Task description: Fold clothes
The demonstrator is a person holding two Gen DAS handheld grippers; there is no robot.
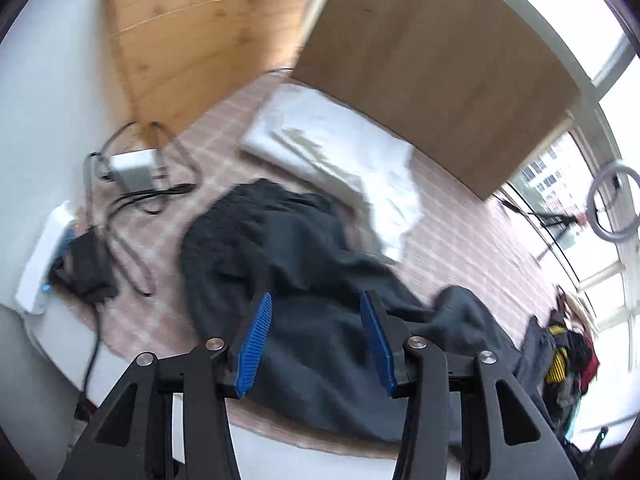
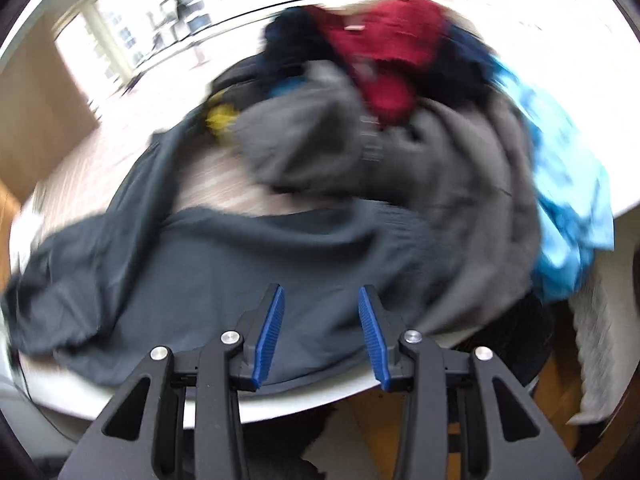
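A dark grey garment lies crumpled across the pink checked bed cover. My left gripper hangs just above it, open and empty, blue pads apart. The same garment shows in the right wrist view, spread near the bed's front edge. My right gripper is open and empty above its near hem. Behind it sits a heap of clothes: a grey piece, a red one, a light blue one. The right view is blurred.
A white pillow lies beyond the garment. A charger and black cables lie at the bed's left. A wooden board stands behind the pillow. A ring light stands by the windows. The bed's white edge is near.
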